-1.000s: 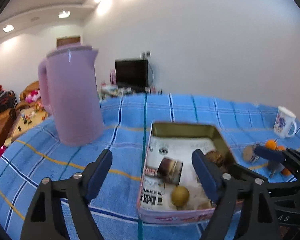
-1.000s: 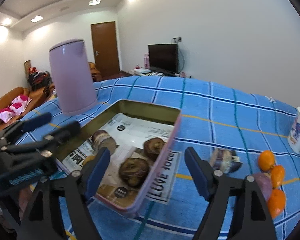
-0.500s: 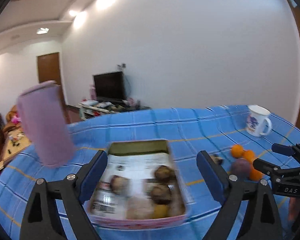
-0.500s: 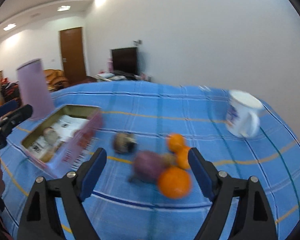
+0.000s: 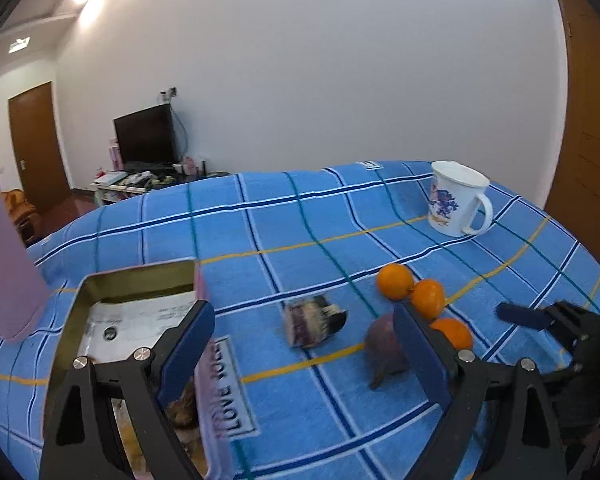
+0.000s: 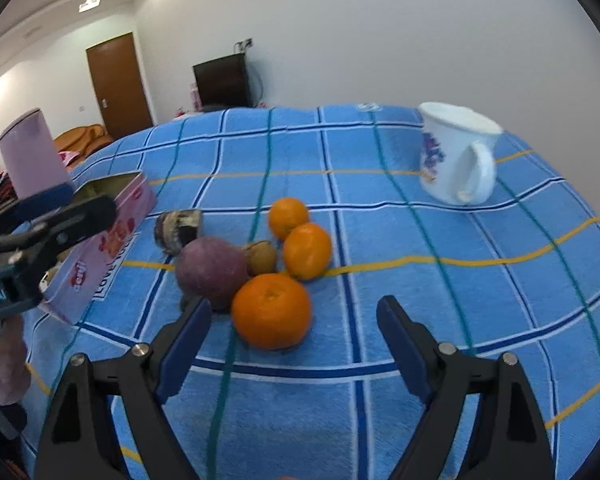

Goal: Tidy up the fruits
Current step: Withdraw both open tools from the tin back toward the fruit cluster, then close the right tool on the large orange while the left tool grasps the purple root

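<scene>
Over the blue checked cloth on the desk, the right hand-held gripper tips down toward the fruit with its jaws spread and nothing between the pads; the nearest orange lies just ahead of its blue fingertips, not touched; its jaws have just been closing a little. Behind that orange sit two more oranges touching each other, a purple round fruit pressed against the near orange, and a small brown fruit wedged among them; a striped brown-and-white wrapped thing lies just beyond, apart from the cluster.

To the left, the left hand-held gripper also slants downward, released and empty, its left finger over the open pink tin and its right finger in front of the purple fruit; its jaws have just been opening. The tin holds printed paper and a few brown fruits, partly hidden. A white mug stands upright farther back on the right, well apart from the fruit; a lilac jug stands behind the tin.
</scene>
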### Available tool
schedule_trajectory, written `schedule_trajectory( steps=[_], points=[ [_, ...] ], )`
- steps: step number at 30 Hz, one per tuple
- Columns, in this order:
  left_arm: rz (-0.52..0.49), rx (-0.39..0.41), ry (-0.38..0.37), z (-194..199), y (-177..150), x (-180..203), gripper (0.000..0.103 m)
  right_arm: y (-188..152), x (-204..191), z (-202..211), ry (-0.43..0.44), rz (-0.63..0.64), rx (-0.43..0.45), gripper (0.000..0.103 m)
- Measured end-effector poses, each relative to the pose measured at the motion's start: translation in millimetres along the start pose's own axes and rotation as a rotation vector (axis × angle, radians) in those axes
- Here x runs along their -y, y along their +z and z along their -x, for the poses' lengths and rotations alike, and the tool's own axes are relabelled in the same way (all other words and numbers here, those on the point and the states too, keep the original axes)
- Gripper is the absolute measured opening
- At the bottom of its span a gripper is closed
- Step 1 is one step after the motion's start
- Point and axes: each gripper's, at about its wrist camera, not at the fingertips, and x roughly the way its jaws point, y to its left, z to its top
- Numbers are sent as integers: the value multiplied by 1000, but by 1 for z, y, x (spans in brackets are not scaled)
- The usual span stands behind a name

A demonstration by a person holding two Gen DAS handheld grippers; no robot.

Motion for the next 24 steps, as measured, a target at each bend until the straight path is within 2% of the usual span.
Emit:
schedule_trajectory(
  steps=[2,9,11,14,21,24],
  points=[
    [-2,-1,-7,-5,4,0,92,2,-3,-6,-2,13,-21,68],
    [25,-49,-38,-18,-4,-11,92,2,-7,-22,29,25,-75,63],
    [10,-64,-48,-21,-6,-8,92,3,-7,-24,39,22,-89,56],
    [-12,-74,-57,-24,-8,-1,92,2,-7,-25,53,13,-95,51],
    [-57,-86,-60,-26,-9,15,92,2,4,-16,9,-45,-50,51],
    [-83,-81,-76,-23,-9,24,92,3,12,-10,-57,-48,-28,51]
  ],
)
